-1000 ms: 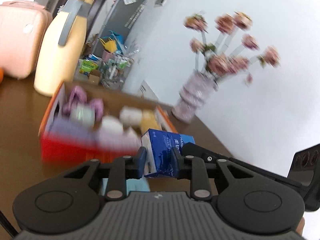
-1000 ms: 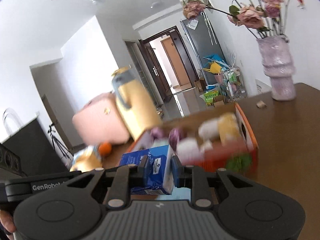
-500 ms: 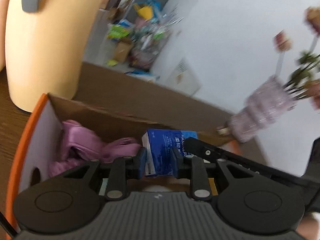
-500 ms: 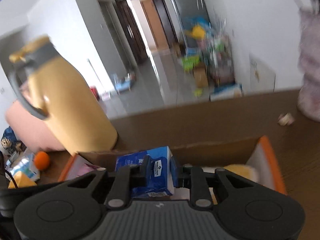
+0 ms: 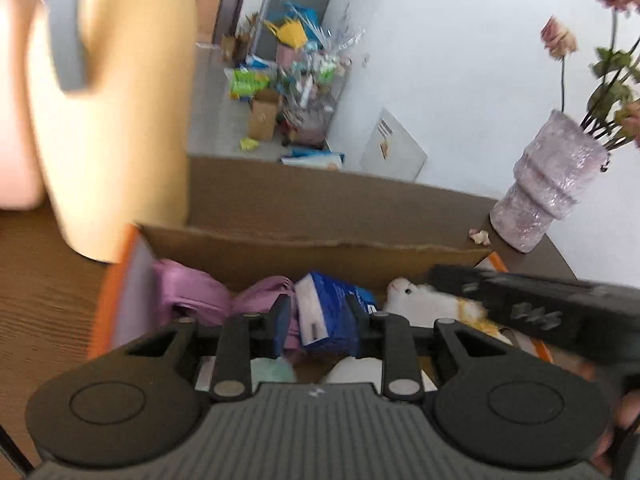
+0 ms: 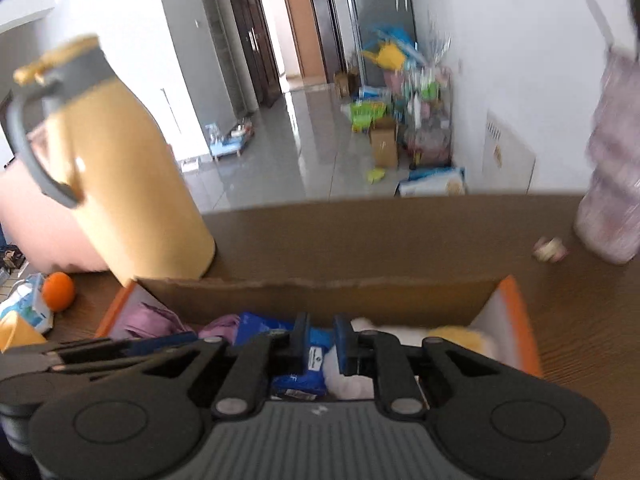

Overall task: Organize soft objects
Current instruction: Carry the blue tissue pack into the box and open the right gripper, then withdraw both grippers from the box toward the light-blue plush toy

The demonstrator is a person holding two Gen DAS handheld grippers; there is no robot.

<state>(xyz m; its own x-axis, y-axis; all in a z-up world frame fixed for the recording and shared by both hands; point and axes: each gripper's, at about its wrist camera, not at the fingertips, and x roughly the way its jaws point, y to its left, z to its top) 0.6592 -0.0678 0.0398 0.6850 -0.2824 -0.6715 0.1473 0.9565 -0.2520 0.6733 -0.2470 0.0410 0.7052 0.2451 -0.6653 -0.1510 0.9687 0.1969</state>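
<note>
An orange-edged cardboard box (image 5: 304,256) (image 6: 320,292) holds a purple cloth (image 5: 192,288), a white plush (image 5: 416,300) and a yellow plush (image 6: 460,336). A blue tissue pack (image 5: 332,312) sits tilted between the jaws of my left gripper (image 5: 319,318). Those jaws are opening, and a sliver of purple shows between the pack and the left pad. My right gripper (image 6: 323,344) hangs over the box with its jaws closing to a narrow gap. The pack (image 6: 260,326) and the plush show below, not pressed by the pads. Its black frame (image 5: 520,304) crosses the left wrist view beside the pack.
A tall yellow jug (image 5: 112,120) (image 6: 132,184) stands just behind the box's left end. A lilac vase (image 5: 548,196) of flowers stands at the back right, with a small scrap (image 6: 550,250) near it. An orange (image 6: 58,291) and packets lie at the left.
Both grippers came forward over the box and tipped down into it. The pack, squarely held before, now sits tilted and lower among the box's contents. The right jaws have narrowed.
</note>
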